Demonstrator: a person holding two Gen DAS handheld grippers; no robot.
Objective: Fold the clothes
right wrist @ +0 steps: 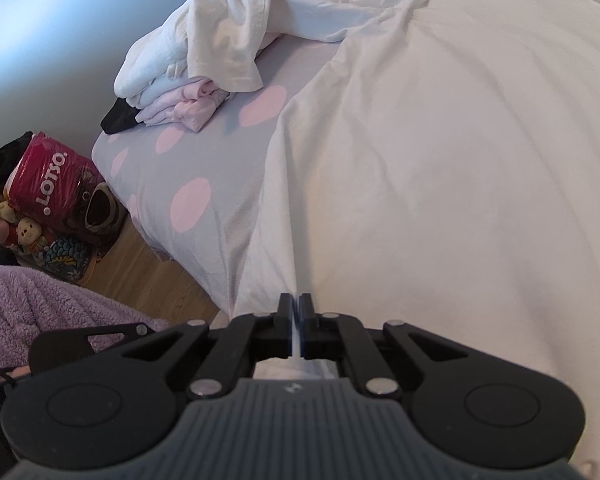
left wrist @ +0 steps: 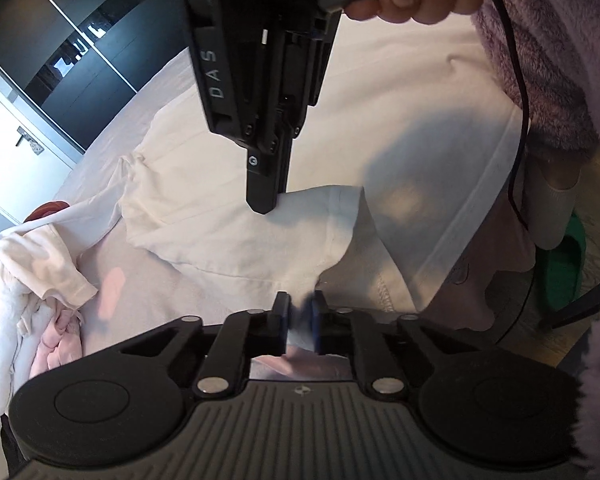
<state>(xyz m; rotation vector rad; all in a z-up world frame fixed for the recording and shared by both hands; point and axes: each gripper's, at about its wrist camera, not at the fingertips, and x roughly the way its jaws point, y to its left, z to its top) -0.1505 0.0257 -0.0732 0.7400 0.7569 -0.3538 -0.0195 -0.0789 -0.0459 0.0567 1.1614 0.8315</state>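
white t-shirt (right wrist: 440,160) spread on one polka-dot bed (right wrist: 188,168), two grippers.
left gripper (left wrist: 300,312) clamps a folded edge; right gripper (right wrist: 299,320) pinches the hem. one heap of clothes (right wrist: 188,60) sits beside it.

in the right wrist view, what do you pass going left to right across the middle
LOTSO bag → polka-dot bedsheet → white t-shirt

Shirt (right wrist: 440,168) on bed (right wrist: 204,160), clothes pile (right wrist: 188,60) behind
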